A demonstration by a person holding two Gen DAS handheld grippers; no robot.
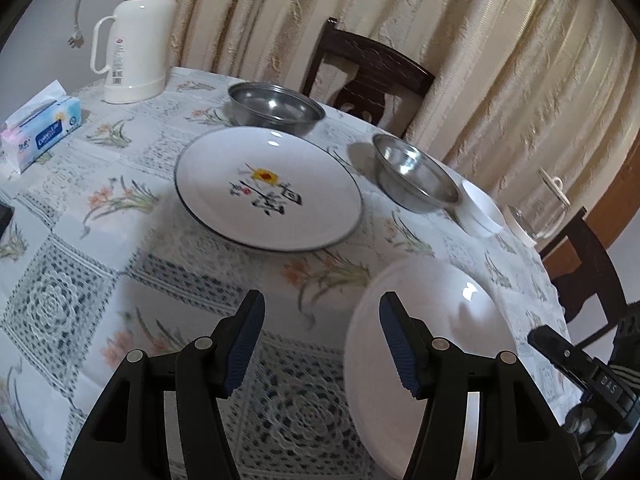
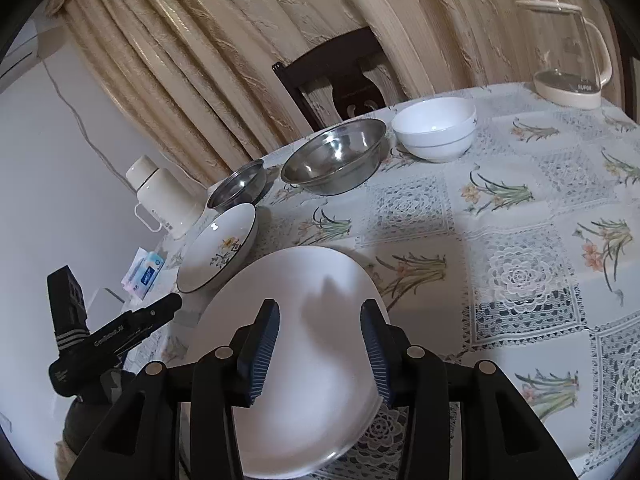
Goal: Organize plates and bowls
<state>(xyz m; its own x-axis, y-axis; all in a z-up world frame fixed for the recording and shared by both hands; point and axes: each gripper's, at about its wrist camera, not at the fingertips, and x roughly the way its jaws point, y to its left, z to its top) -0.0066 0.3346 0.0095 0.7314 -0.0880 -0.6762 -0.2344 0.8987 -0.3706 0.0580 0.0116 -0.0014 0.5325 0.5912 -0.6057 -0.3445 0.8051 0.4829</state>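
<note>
above the plain white plate [image 2: 296,344] hovers the right tool [image 2: 320,344], jaws apart.

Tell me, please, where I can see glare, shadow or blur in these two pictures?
Left wrist view: glare spots on the painted plate and the plain white plate; the tablecloth is slightly blurred. Right wrist view: a soft shadow lies on the plain white plate; the steel bowl shines; fisheye bends the curtain.

Between my blue-padded fingers [image 2: 264,344] lies a plain white plate [image 2: 304,320]; ahead, a dark-rimmed, flower-painted plate [image 1: 268,188].
</note>
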